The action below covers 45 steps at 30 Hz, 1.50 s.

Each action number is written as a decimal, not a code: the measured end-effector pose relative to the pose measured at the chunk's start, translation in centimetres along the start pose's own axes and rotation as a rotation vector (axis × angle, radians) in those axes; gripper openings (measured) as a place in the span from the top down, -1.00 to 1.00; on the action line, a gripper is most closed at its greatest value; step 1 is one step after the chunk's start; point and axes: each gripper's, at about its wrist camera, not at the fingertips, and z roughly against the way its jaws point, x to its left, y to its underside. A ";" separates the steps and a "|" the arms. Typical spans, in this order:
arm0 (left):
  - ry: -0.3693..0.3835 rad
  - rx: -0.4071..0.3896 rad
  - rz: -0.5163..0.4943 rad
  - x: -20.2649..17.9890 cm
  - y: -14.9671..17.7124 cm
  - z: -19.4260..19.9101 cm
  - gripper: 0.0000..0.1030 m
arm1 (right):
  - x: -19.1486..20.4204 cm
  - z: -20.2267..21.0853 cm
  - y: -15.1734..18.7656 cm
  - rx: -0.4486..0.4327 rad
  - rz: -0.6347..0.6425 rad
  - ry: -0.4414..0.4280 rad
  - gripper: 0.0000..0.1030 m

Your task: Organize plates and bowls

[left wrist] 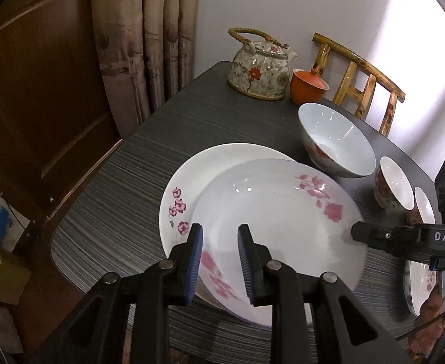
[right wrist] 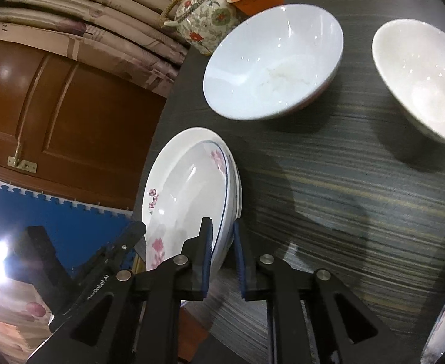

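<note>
A deep flowered plate lies tilted on a larger flat flowered plate on the dark table. My left gripper stands with its jaws either side of the deep plate's near rim, with a gap showing. My right gripper has its jaws around the deep plate's right rim, narrow gap. Its finger shows in the left wrist view at that rim. A large white bowl and a small bowl stand beyond.
A flowered teapot and an orange lidded cup stand at the table's far edge. A wooden chair is behind. Another plate lies at the right. A door and curtains are at the left.
</note>
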 end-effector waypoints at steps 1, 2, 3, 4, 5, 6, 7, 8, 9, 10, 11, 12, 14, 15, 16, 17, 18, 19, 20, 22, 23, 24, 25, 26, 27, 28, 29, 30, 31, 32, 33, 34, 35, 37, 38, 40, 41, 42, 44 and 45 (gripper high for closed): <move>0.001 0.000 -0.001 0.0 0.0 0.0 0.51 | 0.1 -0.1 0.1 0.001 0.001 0.001 0.74; 0.002 0.001 -0.001 0.0 0.0 0.0 0.51 | 0.2 -0.2 0.1 0.003 0.001 0.000 0.75; 0.004 0.002 0.000 0.0 0.0 0.0 0.51 | 0.3 -0.3 0.1 0.005 0.001 0.002 0.76; 0.005 0.003 -0.001 0.1 0.0 0.0 0.51 | 0.3 -0.4 0.1 0.006 0.000 0.003 0.77; 0.005 0.006 -0.003 0.1 0.0 -0.1 0.51 | 0.2 -0.4 0.1 0.007 -0.003 -0.005 0.78; 0.004 0.008 -0.004 0.0 0.1 -0.1 0.51 | 0.2 -0.4 0.1 0.006 -0.004 -0.007 0.78; 0.005 0.009 -0.006 0.0 0.1 -0.1 0.51 | 0.2 -0.4 0.0 0.004 -0.002 -0.008 0.78; 0.006 0.010 -0.009 -0.1 0.1 -0.1 0.51 | 0.3 -0.3 0.0 0.002 0.001 -0.008 0.78; 0.004 0.010 -0.012 -0.1 0.1 -0.1 0.51 | 0.3 -0.2 0.0 0.000 0.004 -0.010 0.78; 0.002 0.009 -0.015 -0.2 0.1 -0.1 0.51 | 0.3 -0.2 0.0 -0.001 0.006 -0.010 0.78; 0.001 0.007 -0.018 -0.3 0.1 -0.1 0.51 | 0.3 -0.2 0.0 -0.002 0.007 -0.007 0.78; 0.001 0.007 -0.020 -0.3 0.1 -0.1 0.51 | 0.2 -0.2 0.0 -0.003 0.006 -0.007 0.78; -0.001 0.010 -0.025 -0.4 0.1 -0.2 0.51 | 0.0 -0.2 0.1 -0.002 0.000 -0.011 0.78; -0.002 0.011 -0.026 -0.4 0.1 -0.3 0.51 | -0.2 -0.2 0.3 -0.003 -0.007 -0.013 0.78; -0.002 0.012 -0.028 -0.4 0.1 -0.3 0.51 | -0.4 -0.2 0.4 -0.002 -0.010 -0.015 0.78; -0.003 0.013 -0.032 -0.4 0.1 -0.3 0.51 | -0.5 -0.2 0.6 0.001 -0.012 -0.018 0.77; -0.007 0.015 -0.036 -0.5 0.1 -0.4 0.51 | -0.6 -0.2 0.8 0.001 -0.015 -0.019 0.75; -0.009 0.015 -0.038 -0.5 0.1 -0.4 0.51 | -0.7 -0.2 0.9 0.000 -0.017 -0.022 0.74; -0.010 0.014 -0.040 -0.6 0.1 -0.4 0.51 | -0.9 -0.1 1.2 -0.001 -0.018 -0.026 0.74; -0.015 0.014 -0.052 -0.8 0.2 -0.4 0.50 | -1.1 0.3 1.7 -0.002 -0.016 -0.035 0.73; -0.020 0.014 -0.058 -0.9 0.2 -0.4 0.50 | -1.1 0.6 2.1 -0.009 -0.012 -0.035 0.73; -0.024 0.011 -0.065 -1.0 0.3 -0.4 0.50 | -1.1 1.0 2.4 -0.015 -0.006 -0.037 0.73; -0.024 0.010 -0.071 -1.1 0.4 -0.3 0.49 | -1.1 1.5 2.8 -0.025 0.005 -0.039 0.73; -0.024 0.010 -0.077 -1.3 0.4 -0.3 0.48 | -1.1 2.0 3.2 -0.035 0.016 -0.040 0.72; -0.027 0.008 -0.084 -1.5 0.5 -0.3 0.44 | -1.2 2.8 3.8 -0.047 0.030 -0.037 0.71; -0.030 0.005 -0.092 -1.6 0.6 -0.2 0.39 | -1.4 3.5 4.3 -0.059 0.038 -0.034 0.71; -0.033 0.002 -0.100 -1.8 0.6 -0.2 0.37 | -1.6 4.4 4.9 -0.079 0.047 -0.031 0.69; -0.035 -0.001 -0.109 -2.1 0.7 -0.1 0.34 | -1.9 5.3 5.3 -0.097 0.055 -0.025 0.63; -0.037 -0.004 -0.121 -2.4 0.8 0.0 0.33 | -2.2 6.1 5.7 -0.116 0.064 -0.013 0.59; -0.039 -0.006 -0.134 -2.7 1.0 0.0 0.33 | -2.6 7.0 6.1 -0.135 0.071 0.003 0.49; -0.039 -0.006 -0.145 -2.9 1.0 0.1 0.31 | -3.1 8.1 6.6 -0.162 0.077 0.023 0.39; -0.038 -0.008 -0.159 -3.3 1.2 0.2 0.29 | -3.7 9.3 7.2 -0.190 0.077 0.043 0.35; -0.037 -0.010 -0.171 -3.6 1.3 0.2 0.27 | -4.4 10.3 7.7 -0.213 0.073 0.055 0.30; -0.035 -0.011 -0.205 -4.4 1.8 0.3 0.20 | -6.1 12.5 8.7 -0.253 0.050 0.087 0.25; -0.036 -0.009 -0.221 -4.8 2.0 0.3 0.19 | -7.3 14.0 9.4 -0.281 0.029 0.108 0.21; -0.039 -0.003 -0.256 -5.7 2.5 0.2 0.19 | -9.2 15.9 10.2 -0.315 -0.004 0.134 0.13; -0.038 0.000 -0.274 -6.2 2.8 0.2 0.19 | -10.5 17.0 10.7 -0.335 -0.032 0.155 0.11; -0.037 0.001 -0.287 -6.7 3.0 0.3 0.19 | -12.1 18.2 11.2 -0.355 -0.070 0.175 0.11; -0.022 0.004 -0.315 -7.8 3.5 0.5 0.19 | -14.3 19.8 12.1 -0.382 -0.125 0.192 0.11; -0.002 0.007 -0.331 -8.6 3.8 0.7 0.19 | -15.7 20.6 12.8 -0.395 -0.154 0.210 0.11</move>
